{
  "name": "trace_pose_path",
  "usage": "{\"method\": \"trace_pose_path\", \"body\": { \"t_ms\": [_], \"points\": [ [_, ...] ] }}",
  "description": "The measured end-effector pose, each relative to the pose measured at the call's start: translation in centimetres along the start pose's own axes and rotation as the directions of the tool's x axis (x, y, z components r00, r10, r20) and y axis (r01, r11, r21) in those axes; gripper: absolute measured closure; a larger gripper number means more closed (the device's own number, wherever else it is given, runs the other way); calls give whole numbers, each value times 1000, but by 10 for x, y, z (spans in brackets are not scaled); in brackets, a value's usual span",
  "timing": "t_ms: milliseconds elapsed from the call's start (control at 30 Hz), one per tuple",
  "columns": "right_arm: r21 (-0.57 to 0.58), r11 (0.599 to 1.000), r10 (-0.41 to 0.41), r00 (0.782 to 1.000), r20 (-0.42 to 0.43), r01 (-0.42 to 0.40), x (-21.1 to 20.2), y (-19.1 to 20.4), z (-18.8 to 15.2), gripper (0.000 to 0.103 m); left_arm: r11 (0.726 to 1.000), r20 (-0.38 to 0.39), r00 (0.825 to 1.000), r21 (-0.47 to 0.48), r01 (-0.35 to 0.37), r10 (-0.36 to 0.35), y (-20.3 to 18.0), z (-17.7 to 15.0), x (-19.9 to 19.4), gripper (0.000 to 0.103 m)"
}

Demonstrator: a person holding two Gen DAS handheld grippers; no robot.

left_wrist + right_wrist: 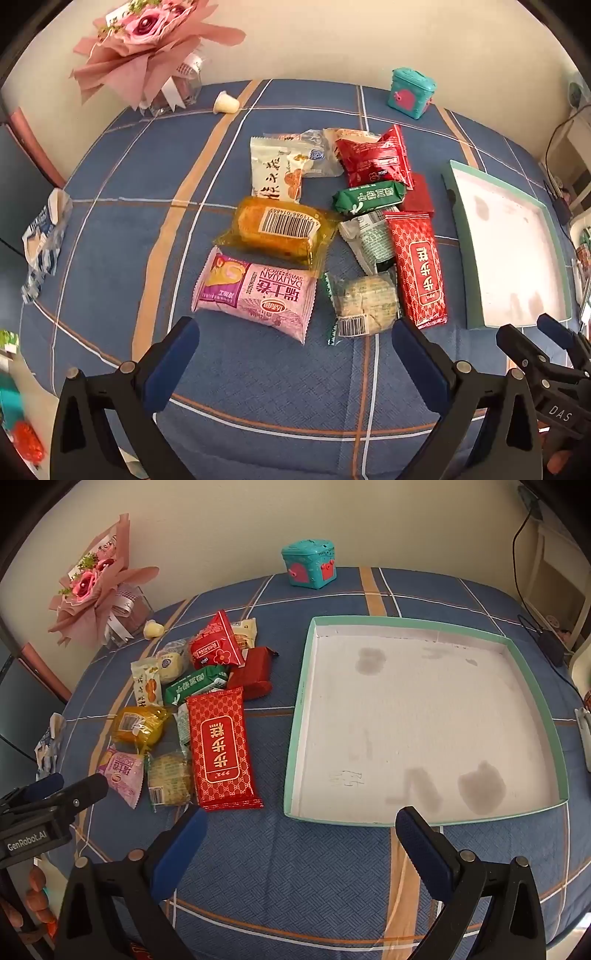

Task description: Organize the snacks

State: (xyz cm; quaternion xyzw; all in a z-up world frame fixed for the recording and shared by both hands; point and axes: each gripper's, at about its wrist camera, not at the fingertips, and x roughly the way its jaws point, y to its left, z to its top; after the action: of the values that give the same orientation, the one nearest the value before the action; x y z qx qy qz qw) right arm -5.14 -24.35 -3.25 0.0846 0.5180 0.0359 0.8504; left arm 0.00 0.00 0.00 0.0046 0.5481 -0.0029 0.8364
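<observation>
Several wrapped snacks lie in a heap on the blue plaid tablecloth: a pink roll pack (pixel 255 295), a yellow cake pack (pixel 279 230), a long red pack (pixel 419 267) (pixel 221 751), a green pack (pixel 367 195) (pixel 195 685) and a clear-wrapped pastry (pixel 364 304) (pixel 170 779). A shallow teal-rimmed box (pixel 301 701) (pixel 458 221) with a stained white floor lies right of the heap and holds nothing. My left gripper (pixel 295 360) hovers open just short of the pink pack and the pastry. My right gripper (pixel 301 843) hangs open before the box's near edge.
A pink bouquet in a glass vase (pixel 155 55) (pixel 96 590) stands at the back left, a small cream cup (pixel 225 103) beside it. A teal toy box (pixel 410 92) (pixel 310 565) sits at the back. A crumpled blue-white wrapper (pixel 44 240) lies at the left edge.
</observation>
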Motion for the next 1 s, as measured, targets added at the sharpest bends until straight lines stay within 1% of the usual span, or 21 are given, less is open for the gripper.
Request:
{"method": "trace_pose_path", "body": {
  "t_ms": [233, 367, 633, 1000],
  "points": [
    [1, 1000, 5, 1000, 2, -5, -1, 0, 0, 0, 998, -4, 1000, -59, 20, -20, 11, -1, 0, 0],
    [-2, 1000, 6, 1000, 2, -6, 0, 0, 0, 0, 997, -20, 999, -68, 25, -27, 12, -1, 1, 0],
    [-1, 1000, 6, 1000, 2, -6, 0, 0, 0, 0, 998, -48, 999, -56, 14, -16, 9, -3, 4, 0],
    [-2, 1000, 6, 1000, 1, -6, 0, -1, 0, 0, 996, -23, 999, -86, 39, -41, 11, -4, 6, 0]
  ]
}}
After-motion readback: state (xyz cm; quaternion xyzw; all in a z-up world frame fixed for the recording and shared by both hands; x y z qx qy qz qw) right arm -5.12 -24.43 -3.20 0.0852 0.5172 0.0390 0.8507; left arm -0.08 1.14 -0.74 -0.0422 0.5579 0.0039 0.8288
